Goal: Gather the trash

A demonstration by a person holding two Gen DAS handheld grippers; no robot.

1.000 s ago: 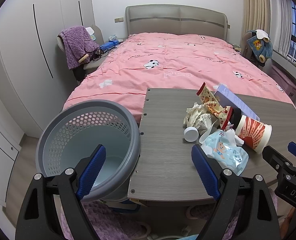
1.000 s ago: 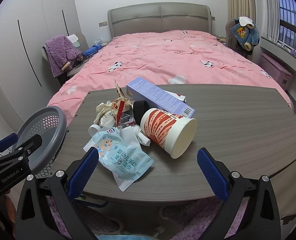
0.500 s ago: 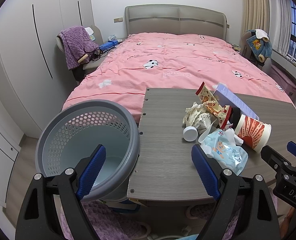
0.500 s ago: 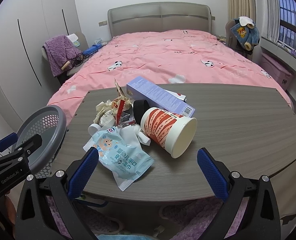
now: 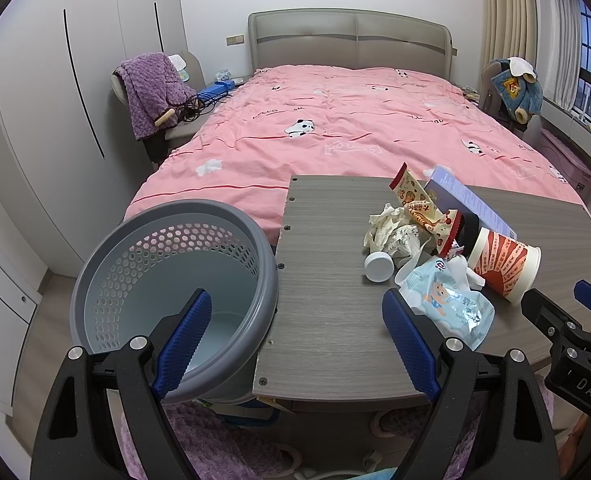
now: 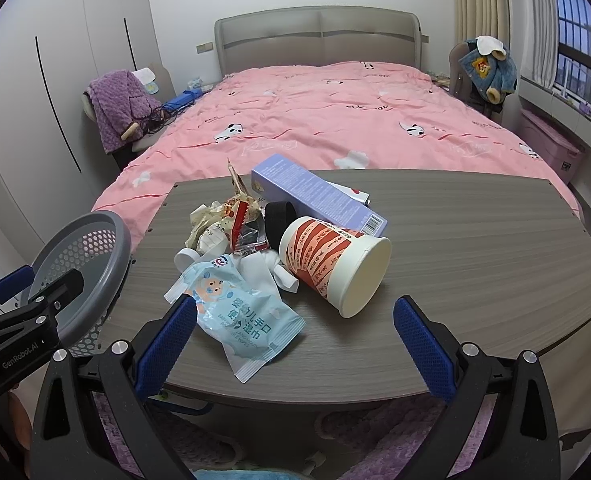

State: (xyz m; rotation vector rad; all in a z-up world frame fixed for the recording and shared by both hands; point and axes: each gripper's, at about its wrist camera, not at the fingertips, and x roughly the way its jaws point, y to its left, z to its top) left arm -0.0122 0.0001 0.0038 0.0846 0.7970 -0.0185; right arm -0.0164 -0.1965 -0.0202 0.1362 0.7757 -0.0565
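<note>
Trash (image 6: 279, 248) sits piled and untouched on the table (image 6: 475, 248), both grippers (image 6: 295, 336) gaping empty — next up, I reckon, right closes on the wet-wipe packet (image 6: 239, 320).

The left hand-held gripper (image 5: 295, 336) is level, its blue-padded fingers (image 5: 181, 336) spread wide with nothing between them. The right hand-held gripper (image 6: 295, 344) sits just beside it, likewise gaping and empty, both pointing forward side by side.
</note>
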